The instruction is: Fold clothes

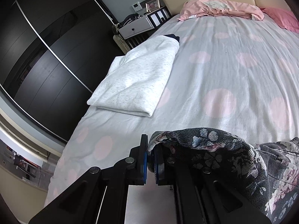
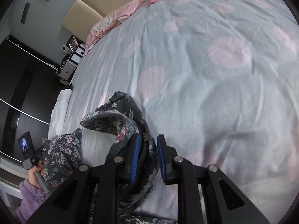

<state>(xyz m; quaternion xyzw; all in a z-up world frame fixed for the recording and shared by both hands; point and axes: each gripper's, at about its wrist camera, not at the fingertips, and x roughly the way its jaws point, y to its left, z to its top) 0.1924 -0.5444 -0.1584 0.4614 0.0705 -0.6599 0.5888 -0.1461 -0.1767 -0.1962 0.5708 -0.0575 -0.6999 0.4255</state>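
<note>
A dark grey floral garment [image 1: 233,155] hangs over the near edge of the bed. My left gripper [image 1: 151,149] is shut on one edge of it, with cloth pinched between the blue pads. In the right wrist view the same floral garment [image 2: 115,123] is bunched and lifted. My right gripper [image 2: 148,145] holds a fold of it between its blue pads, and the jaws stand a little apart around the cloth. A folded white speckled garment [image 1: 136,78] lies flat near the bed's left edge; it also shows in the right wrist view [image 2: 59,108].
The bed has a grey sheet with pink dots [image 1: 233,71]. Pink pillows [image 1: 220,9] lie at the cream headboard. A white nightstand [image 1: 136,26] and a dark sliding wardrobe [image 1: 43,43] stand left of the bed. The other hand-held gripper [image 2: 28,149] shows at lower left.
</note>
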